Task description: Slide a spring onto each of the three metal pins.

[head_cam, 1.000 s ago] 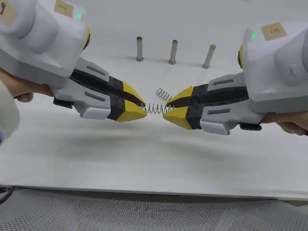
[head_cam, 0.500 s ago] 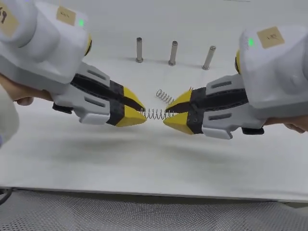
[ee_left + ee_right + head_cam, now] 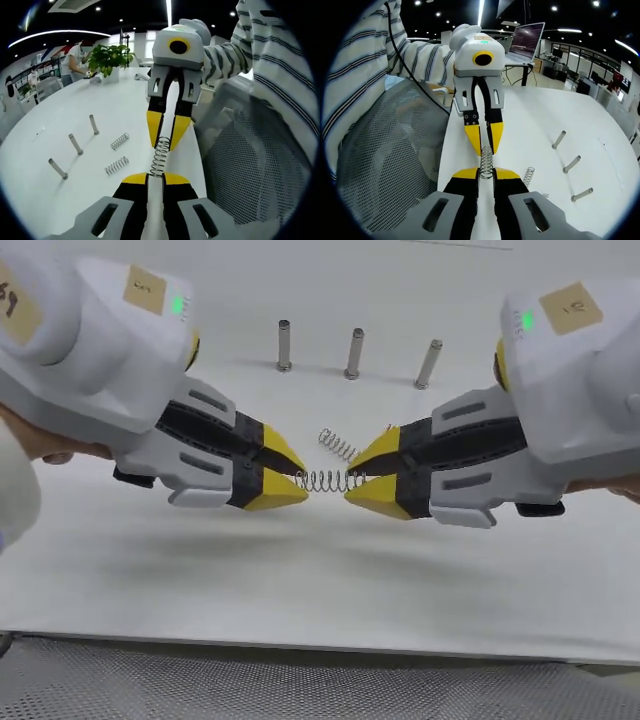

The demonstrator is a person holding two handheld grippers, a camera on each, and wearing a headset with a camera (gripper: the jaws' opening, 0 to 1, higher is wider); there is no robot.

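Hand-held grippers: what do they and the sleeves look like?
The left hand-held gripper and right hand-held gripper each have a white body, black jaws with yellow tips, a green light and a tan label. The sleeve is white with dark stripes.

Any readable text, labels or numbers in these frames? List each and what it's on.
Tan sticker on the left tool housing: handwritten mark, too blurred to read.
Edge sticker farther back on it: dark scrawl, cropped, unreadable.
Right sticker on the right tool housing: maybe "10", not certain.
Laptop screen: contents too small to read.
No other text legible.
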